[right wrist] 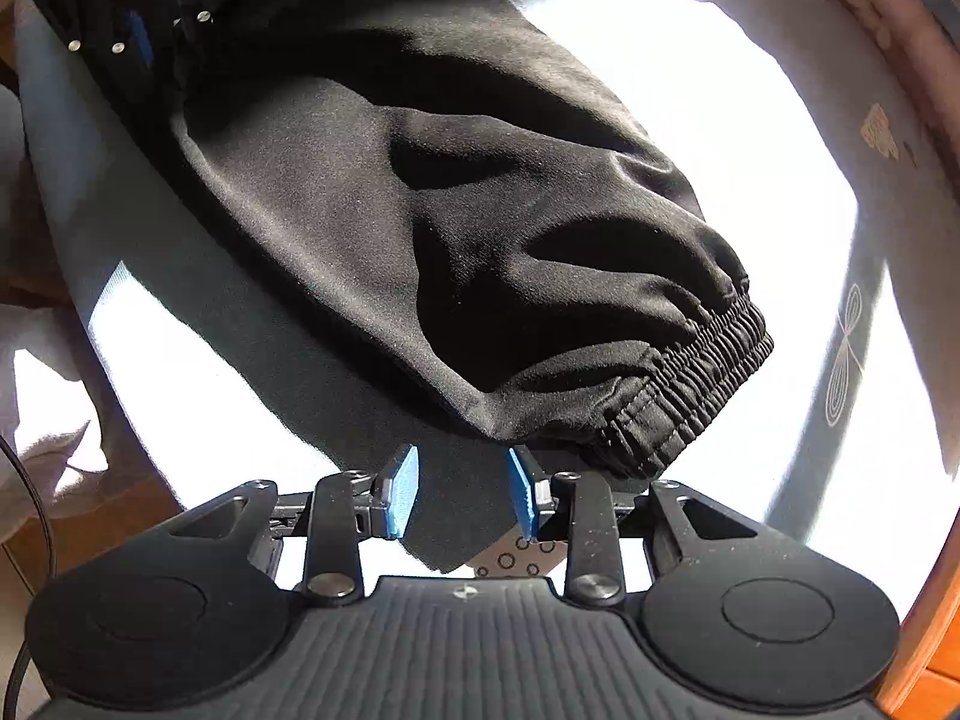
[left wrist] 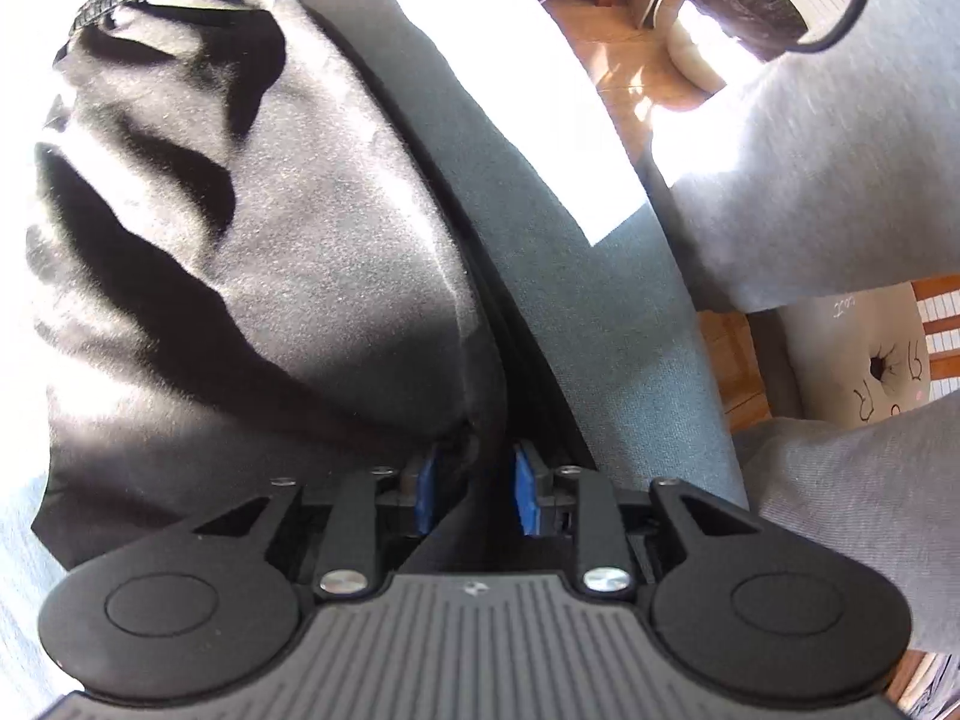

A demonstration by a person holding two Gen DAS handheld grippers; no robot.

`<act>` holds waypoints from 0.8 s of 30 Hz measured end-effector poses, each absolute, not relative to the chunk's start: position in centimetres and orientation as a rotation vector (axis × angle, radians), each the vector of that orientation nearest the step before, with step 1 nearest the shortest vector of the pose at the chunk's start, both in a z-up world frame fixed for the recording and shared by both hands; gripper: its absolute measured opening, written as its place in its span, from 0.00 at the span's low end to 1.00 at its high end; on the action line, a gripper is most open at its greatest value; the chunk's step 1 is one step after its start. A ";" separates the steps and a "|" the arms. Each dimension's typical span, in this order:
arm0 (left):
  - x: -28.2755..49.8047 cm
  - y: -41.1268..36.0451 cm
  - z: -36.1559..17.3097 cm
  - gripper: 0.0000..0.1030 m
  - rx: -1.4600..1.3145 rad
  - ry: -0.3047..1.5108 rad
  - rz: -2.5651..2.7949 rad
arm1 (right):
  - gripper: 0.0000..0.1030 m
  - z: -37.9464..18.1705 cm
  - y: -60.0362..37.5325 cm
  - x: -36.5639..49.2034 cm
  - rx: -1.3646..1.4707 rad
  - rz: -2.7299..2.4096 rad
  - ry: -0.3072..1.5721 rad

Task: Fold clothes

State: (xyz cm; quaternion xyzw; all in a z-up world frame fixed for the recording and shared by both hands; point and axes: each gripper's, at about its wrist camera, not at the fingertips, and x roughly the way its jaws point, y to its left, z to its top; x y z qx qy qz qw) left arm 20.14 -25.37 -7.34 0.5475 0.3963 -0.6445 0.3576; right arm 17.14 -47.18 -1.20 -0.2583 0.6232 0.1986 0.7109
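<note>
Sunlit table [right wrist: 750,90], black folded trousers [right wrist: 420,192] lying diagonally, elastic waistband [right wrist: 690,384] lower right, both hand-held grippers [right wrist: 462,492] [left wrist: 471,495] released, gripping nothing.

Sunlit grey-blue tabletop [left wrist: 630,324], glaring white patches of light, orange wooden floor [left wrist: 630,90], pale round stool [left wrist: 852,360]

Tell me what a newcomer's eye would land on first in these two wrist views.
The black garment dominates both views, lying crumpled on a blue-grey cloth surface, with its gathered elastic band at the lower right of the right wrist view. Next come the blue pads on the fingers of the right gripper, standing apart at the garment's near edge. Bright sunlight washes out the surface around it.
</note>
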 end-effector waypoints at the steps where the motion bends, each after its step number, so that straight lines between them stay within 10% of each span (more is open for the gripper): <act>1: 20.6 -25.2 -6.6 0.36 1.398 1.029 -1.654 | 0.37 -0.7 -48.0 17.1 -0.478 0.380 1.395; 14: 22.8 -24.0 -5.4 0.40 1.150 0.894 -1.621 | 0.36 -10.0 -45.9 15.1 1.078 -0.232 1.096; 19: 20.2 -21.6 -8.9 0.39 1.239 0.801 -1.666 | 0.35 -13.3 -43.0 13.1 1.235 -0.380 0.995; 21: 19.8 -21.5 -9.6 0.37 1.190 0.878 -1.653 | 0.15 -13.8 -41.8 13.0 1.194 -0.420 0.964; 24: 20.4 -20.9 -8.3 0.38 1.102 0.913 -1.632 | 0.13 -13.2 -40.3 12.9 1.136 -0.468 0.982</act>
